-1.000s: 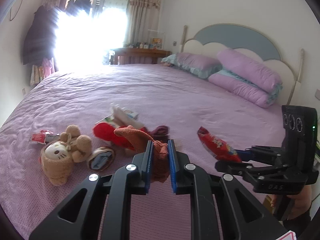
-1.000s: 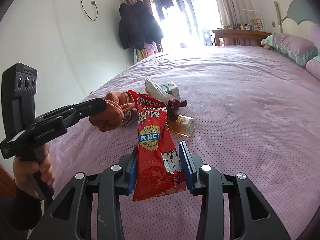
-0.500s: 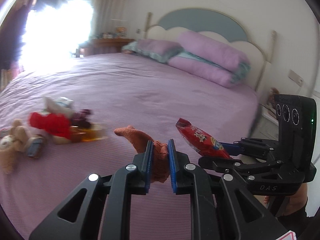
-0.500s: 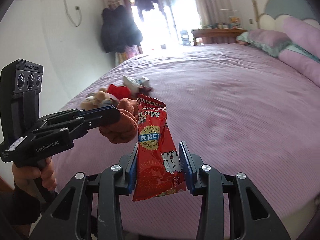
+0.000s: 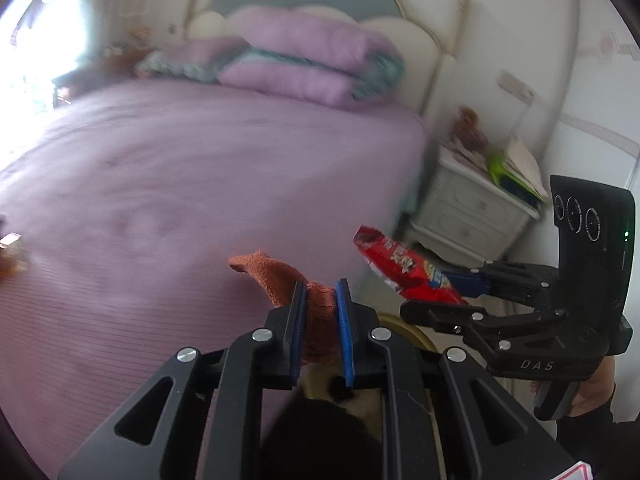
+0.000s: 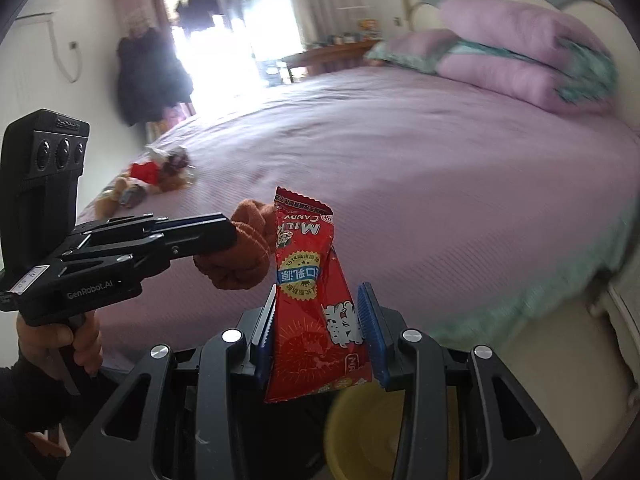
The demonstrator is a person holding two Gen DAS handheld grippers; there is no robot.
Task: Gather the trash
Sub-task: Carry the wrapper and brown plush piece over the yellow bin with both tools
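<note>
My right gripper (image 6: pixel 320 332) grips a red candy wrapper (image 6: pixel 310 304) upright, directly above a yellow bin (image 6: pixel 360 436), while my left gripper (image 5: pixel 319 320) alongside pinches an orange sock (image 5: pixel 280 276), off the bed (image 6: pixel 400 168)

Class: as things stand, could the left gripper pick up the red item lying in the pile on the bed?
Probably not: the left gripper is shut on an orange sock, and the red item lies away across the bed.
</note>
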